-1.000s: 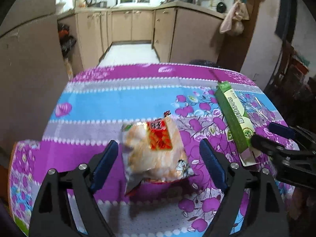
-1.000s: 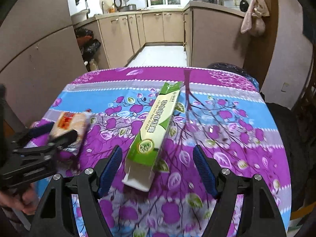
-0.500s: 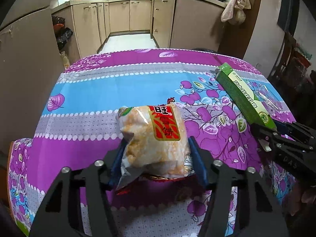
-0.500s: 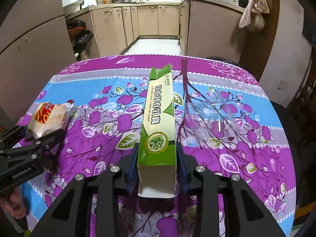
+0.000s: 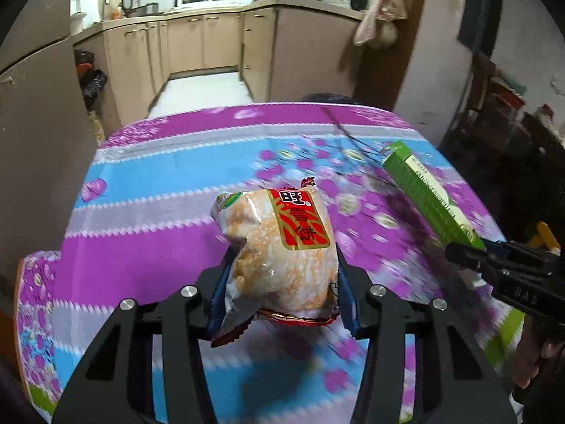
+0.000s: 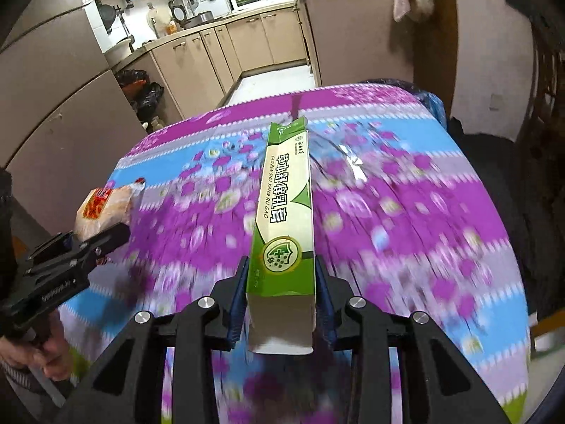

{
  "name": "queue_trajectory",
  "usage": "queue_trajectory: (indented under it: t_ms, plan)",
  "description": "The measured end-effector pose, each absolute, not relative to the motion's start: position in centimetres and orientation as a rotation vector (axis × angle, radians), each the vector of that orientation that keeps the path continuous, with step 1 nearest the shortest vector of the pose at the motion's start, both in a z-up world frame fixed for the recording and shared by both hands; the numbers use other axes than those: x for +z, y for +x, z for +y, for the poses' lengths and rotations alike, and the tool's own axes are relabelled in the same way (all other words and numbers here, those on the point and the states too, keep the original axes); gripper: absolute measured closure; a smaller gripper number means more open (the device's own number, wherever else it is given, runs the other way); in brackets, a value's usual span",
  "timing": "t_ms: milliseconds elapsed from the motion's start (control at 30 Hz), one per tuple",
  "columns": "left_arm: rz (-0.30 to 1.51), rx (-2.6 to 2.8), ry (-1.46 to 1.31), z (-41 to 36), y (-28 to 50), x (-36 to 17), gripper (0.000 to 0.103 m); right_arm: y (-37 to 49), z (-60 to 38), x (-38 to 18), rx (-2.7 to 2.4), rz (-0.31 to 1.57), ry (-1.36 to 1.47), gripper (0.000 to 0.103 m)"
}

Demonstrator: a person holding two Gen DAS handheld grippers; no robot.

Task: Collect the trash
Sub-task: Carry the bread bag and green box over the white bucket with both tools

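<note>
Left gripper (image 5: pixel 282 293) pinched the snack packet (image 5: pixel 279 247) by its lower half; blue pads pressed into both sides, jaws having just closed in on it. The packet, clear with a red label, stood up out of the jaws and looked raised off the tablecloth (image 5: pixel 159 183), though motion blur made that hard to confirm. Right gripper (image 6: pixel 280 300) clamped the green box (image 6: pixel 286 219) near its open white end, pads flat on both long sides, jaws just closed onto it. The box pointed away from the camera along the fingers, far end tilted up over the cloth. In the left view the box sat at the right edge, well apart from the packet. A crumpled clear wrapper (image 6: pixel 349 162) lay on the cloth just right of the box's far end. A hand (image 6: pixel 49 357) gripped the left tool's handle.
</note>
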State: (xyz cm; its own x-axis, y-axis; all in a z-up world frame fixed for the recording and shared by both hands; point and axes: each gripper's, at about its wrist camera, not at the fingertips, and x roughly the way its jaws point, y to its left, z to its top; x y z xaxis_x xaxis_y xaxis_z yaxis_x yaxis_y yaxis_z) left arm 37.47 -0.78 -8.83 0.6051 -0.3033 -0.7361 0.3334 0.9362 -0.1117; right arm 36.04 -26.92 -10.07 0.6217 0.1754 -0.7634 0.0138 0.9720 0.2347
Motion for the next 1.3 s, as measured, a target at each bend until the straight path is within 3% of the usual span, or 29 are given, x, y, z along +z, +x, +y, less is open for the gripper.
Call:
queue_trajectory:
  t_ms: [633, 1000, 1300]
  plan:
    - [0.82, -0.723, 0.193, -12.9, 25.2, -6.8, 0.055, 15.2, -34.3, -3.4, -0.022, 0.778, 0.337, 0.067]
    - [0.689, -1.007, 0.332, -25.2, 20.3, -1.8, 0.055, 1.1, -46.6, 2.1, -0.399, 0.735, 0.349, 0.067]
    - [0.623, -1.23, 0.455, -37.7, 15.5, 0.9, 0.055, -5.5, -54.2, 4.0, -0.592, 0.782, 0.342, 0.067]
